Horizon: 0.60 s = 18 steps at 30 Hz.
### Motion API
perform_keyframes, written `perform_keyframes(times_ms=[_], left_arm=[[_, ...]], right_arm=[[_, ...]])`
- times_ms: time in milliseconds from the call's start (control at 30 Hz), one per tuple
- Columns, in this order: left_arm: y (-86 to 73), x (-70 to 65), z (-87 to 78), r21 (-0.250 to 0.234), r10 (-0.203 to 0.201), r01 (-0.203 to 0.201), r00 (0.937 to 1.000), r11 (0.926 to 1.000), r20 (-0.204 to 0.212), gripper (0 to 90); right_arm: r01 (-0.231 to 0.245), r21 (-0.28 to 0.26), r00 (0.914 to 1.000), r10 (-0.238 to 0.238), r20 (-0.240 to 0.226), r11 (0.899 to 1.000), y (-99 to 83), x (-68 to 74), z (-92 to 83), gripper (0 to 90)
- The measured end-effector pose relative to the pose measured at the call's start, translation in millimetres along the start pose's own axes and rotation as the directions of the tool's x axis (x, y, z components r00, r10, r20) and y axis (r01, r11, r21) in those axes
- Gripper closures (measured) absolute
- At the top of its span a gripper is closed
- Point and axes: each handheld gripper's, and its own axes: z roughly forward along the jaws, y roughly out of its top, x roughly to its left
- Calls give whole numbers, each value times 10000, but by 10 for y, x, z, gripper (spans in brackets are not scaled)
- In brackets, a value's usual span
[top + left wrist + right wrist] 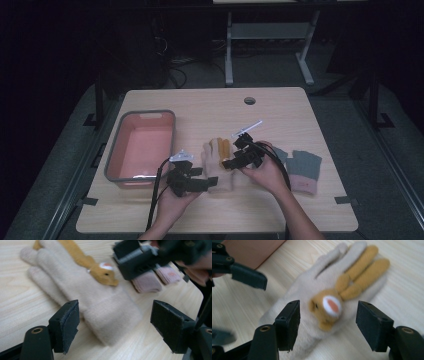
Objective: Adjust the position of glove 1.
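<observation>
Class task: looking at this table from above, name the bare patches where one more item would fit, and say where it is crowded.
Bare wood lies along the far edge between the pink bin and the cable hole, and along the near edge right of the forearms. The middle is crowded: the left gripper and right gripper flank the beige glove, with the syringe behind and the grey gloves to the right.

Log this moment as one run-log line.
left gripper: open, at beige glove cuff | right gripper: open, over glove's animal face | pink tub: left
</observation>
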Motion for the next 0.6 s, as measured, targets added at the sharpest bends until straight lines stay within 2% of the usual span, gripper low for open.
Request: perform_keyframes(times_ms=[33, 67, 200, 333, 500, 600], left_arm=[[6, 30, 26, 88, -365, 366, 9993, 9993, -65, 236], [7, 46, 41, 102, -503, 504, 9987, 9987, -98, 239], [8, 117, 105, 273, -1048, 1052, 9944, 9941, -161, 260], [-18, 138, 166, 468, -1315, 1324, 9911, 9901, -215, 299], [-54, 173, 216, 587, -1742, 1747, 9846, 9829, -137, 326], [-74, 185, 239, 701, -1867, 1869, 9824, 9799, -101, 343]], right_arm=[[-201, -51, 9998, 201, -35, 9998, -31, -7, 1, 358], [-438, -72, 9989, 437, -162, 9990, -74, -22, 9, 358], [-770, -84, 9964, 767, -348, 9970, -157, -32, 27, 358], [-1292, -348, 9893, 1264, -734, 9910, -254, -52, 53, 374], [-1917, -257, 9792, 1894, -729, 9811, -321, -63, 100, 377], [-2237, -321, 9713, 2201, -902, 9741, -356, -81, 127, 386]])
